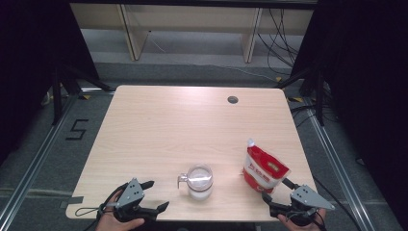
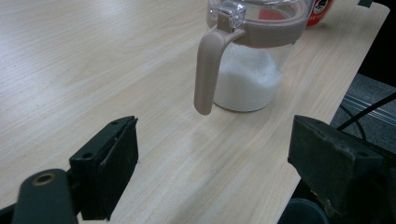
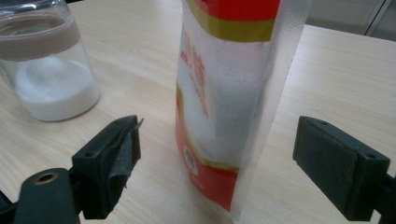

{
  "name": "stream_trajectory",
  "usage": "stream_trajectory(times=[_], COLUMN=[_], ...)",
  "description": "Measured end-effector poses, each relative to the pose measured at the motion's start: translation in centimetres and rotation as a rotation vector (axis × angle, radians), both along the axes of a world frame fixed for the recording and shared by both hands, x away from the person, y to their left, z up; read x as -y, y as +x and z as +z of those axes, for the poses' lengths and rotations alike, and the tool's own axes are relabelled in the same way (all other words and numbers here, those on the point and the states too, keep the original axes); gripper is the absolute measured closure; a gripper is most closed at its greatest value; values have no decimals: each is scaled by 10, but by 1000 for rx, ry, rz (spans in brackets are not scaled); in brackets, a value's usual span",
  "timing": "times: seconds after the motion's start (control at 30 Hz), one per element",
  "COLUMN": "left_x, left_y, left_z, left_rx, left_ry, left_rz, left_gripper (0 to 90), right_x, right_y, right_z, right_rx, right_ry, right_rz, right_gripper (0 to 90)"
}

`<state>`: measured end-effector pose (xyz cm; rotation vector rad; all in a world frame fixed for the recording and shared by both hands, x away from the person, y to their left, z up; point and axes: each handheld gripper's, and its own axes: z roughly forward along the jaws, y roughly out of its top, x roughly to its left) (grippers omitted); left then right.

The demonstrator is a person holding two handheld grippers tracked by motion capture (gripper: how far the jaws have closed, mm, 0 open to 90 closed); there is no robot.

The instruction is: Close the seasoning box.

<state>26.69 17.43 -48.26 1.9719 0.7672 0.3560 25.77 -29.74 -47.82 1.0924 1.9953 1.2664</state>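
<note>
While both tongs gape, right tongs (image 3: pixel 215 154) face pouch (image 3: pixel 224 93), jar (image 1: pixel 199 181) nearby.

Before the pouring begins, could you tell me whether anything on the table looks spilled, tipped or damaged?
Nothing stands out. The jar stands upright with its lid on and white grains inside, the red pouch stands upright beside it, and no grains lie on the table.

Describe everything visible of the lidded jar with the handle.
The clear jar stands upright near the table's front edge, left of the red pouch. It has a taupe collar and handle, a clear flip lid, and white granules filling its lower part. Nothing touches it; the open left gripper sits short of its handle.
</note>
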Motion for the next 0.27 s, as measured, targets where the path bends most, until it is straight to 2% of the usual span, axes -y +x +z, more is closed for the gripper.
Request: stream_trajectory(times=[0.03,0.07,0.1,0.13,0.27], left_x=[0,1,0,0,0], left_y=[0,0,0,0,0], left_z=[0,-1,0,-1,-1], left_rx=[-2,0,-1,-2,-3], left_ry=[-5,-12,0,-3,1], left_rz=[2,9,5,6,8], left_gripper=[157,157,157,157,157], right_x=[-2,-1,-1,1,1], right_y=[-3,-1,-1,0,0], right_z=[1,0,0,0,0], right_rx=[-34,-18,-18,8,9], right_ry=[27,25,25,-7,-8], right_rz=[-31,-3,-4,-5,-7], right_gripper=[158,158,158,158,158])
